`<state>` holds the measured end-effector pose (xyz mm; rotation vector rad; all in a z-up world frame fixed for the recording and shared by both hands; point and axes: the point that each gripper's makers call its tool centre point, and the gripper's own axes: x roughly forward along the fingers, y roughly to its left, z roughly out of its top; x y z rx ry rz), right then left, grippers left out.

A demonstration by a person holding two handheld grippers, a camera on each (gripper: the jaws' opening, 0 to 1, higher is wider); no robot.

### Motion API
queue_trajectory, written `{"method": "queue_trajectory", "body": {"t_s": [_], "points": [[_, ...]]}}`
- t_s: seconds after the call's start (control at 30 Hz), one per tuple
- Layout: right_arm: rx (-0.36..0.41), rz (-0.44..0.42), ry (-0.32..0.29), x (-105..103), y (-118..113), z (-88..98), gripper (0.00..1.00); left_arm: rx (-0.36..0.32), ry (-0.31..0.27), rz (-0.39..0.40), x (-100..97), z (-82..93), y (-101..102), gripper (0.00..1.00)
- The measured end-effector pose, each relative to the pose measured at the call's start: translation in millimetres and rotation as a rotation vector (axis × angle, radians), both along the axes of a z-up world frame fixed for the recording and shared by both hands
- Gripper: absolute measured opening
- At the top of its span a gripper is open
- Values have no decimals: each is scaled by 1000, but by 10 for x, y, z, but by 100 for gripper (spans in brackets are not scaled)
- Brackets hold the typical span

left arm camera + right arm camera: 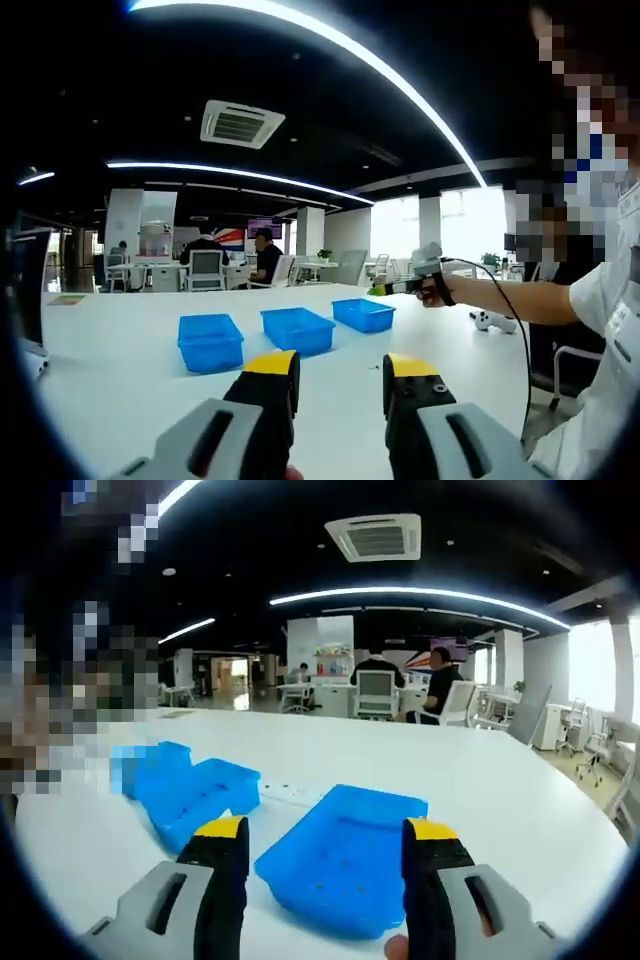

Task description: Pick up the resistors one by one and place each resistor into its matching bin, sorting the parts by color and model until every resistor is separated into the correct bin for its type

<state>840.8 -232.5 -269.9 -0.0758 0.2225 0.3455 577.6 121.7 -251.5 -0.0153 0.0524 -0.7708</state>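
Three blue bins stand in a row on the white table (130,370): the left bin (210,341), the middle bin (297,329) and the right bin (363,313). My left gripper (340,368) is open and holds nothing; it hangs short of the bins. A person's hand holds my right gripper (400,287) in the air just right of the right bin. In the right gripper view my right gripper (326,832) is open over the nearest bin (345,865), with a second bin (200,792) to the left. Tiny dark specks lie in these bins, too small to identify.
A white strip (290,794) lies on the table between the bins. A small white object (492,321) rests near the person's arm (520,300). Desks, chairs and seated people (440,685) fill the room behind the table.
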Motion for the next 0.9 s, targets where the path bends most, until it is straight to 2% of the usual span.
{"method": "queue_trajectory", "body": {"t_s": [0.13,0.23,0.37,0.57,0.7,0.77,0.9], "points": [[5,15,-22,-56,44,92,56,-1,-3,0,-7,14,-1,35],[15,39,-36,-258,128,142,55,-1,-3,2,-7,17,3,35],[95,94,-105,-561,297,408,54,-2,-4,2,-6,18,2,35],[131,143,-159,-1103,413,580,52,-2,-2,-3,-7,9,-14,35],[103,149,-192,-1387,384,572,49,-3,-5,-1,-5,24,-2,35],[52,180,-178,-1586,401,467,51,-2,-5,-1,-7,23,-3,35],[51,222,-151,-1936,503,291,54,-1,-5,-3,-11,17,-13,35]]}}
